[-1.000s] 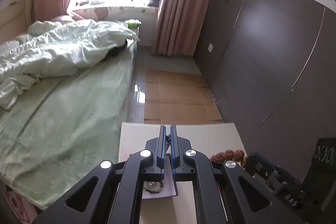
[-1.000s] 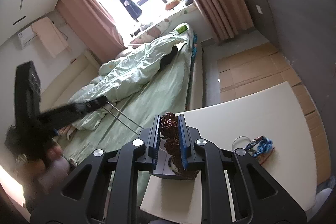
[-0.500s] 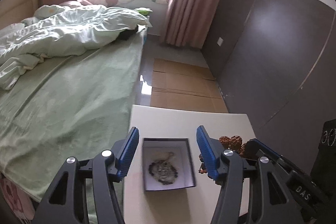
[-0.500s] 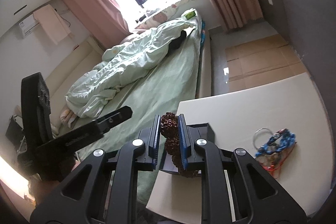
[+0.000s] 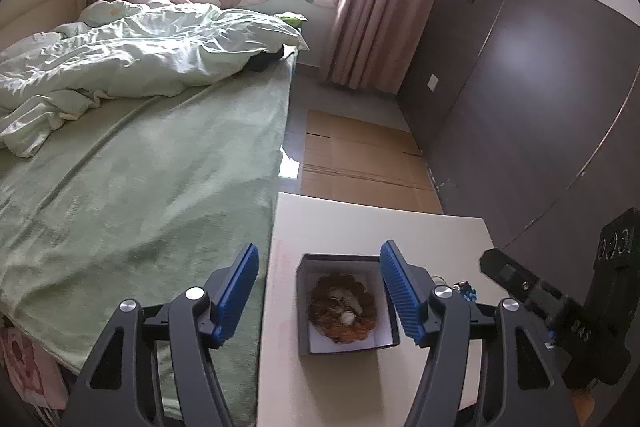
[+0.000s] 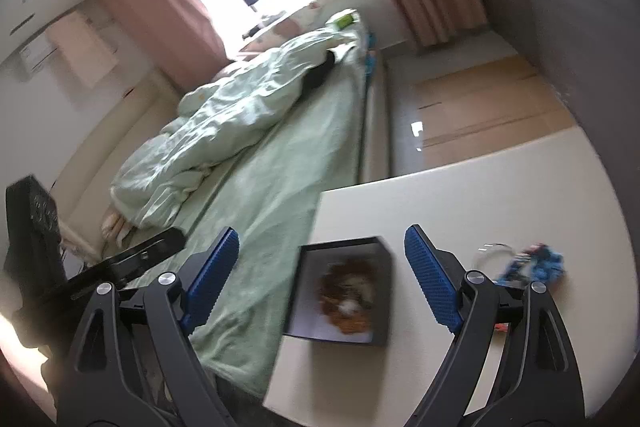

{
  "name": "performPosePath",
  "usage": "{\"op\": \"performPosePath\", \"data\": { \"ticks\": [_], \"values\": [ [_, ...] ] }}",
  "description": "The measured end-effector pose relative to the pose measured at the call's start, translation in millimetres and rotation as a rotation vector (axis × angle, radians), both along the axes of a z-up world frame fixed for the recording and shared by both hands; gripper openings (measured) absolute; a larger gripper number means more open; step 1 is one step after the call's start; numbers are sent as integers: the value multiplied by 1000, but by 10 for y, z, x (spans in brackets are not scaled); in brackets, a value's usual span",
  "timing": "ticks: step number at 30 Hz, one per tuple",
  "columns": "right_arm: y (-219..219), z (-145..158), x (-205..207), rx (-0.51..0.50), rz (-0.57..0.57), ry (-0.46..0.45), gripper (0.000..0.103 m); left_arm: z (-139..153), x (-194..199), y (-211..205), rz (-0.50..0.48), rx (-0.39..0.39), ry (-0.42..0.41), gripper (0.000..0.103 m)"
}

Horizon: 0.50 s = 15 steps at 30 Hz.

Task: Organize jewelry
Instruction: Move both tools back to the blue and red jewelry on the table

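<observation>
A dark open jewelry box (image 5: 308, 311) stands on the white table (image 5: 360, 227) near its left edge. A brown beaded bracelet (image 5: 344, 309) lies coiled inside it over a silvery piece. My left gripper (image 5: 318, 291) is open and empty, above the box. My right gripper (image 6: 320, 287) is also open and empty, over the same box (image 6: 380, 291) with the bracelet (image 6: 348, 307) in it; this view is blurred. A blue beaded piece (image 6: 536, 263) and a clear ring (image 6: 490, 251) lie on the table to the right of the box.
A bed with a green sheet (image 5: 140, 187) and a rumpled duvet runs along the table's left edge. Cardboard sheets (image 5: 360, 163) cover the floor beyond the table. A dark wardrobe wall (image 5: 520, 107) stands to the right.
My left gripper opened and drew back from the box. My right gripper opened and let go of the brown bracelet, which now lies in the box.
</observation>
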State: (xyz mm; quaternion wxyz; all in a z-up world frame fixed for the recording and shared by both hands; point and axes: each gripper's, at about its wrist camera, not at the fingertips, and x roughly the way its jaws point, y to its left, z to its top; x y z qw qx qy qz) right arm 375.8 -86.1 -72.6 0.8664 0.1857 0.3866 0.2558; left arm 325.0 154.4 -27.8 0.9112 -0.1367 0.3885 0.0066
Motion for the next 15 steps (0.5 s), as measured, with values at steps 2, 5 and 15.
{"op": "performPosePath", "data": {
  "ticks": [2, 5, 15],
  "values": [
    [-133, -35, 16, -8, -29, 12, 85, -21, 33, -87, -17, -2, 4, 61],
    [-360, -110, -15, -27, -69, 28, 85, -64, 83, -259, -50, 3, 12, 61],
    [-1007, -248, -196, -85, -167, 38, 85, -178, 284, -868, -171, 14, 39, 61]
  ]
}}
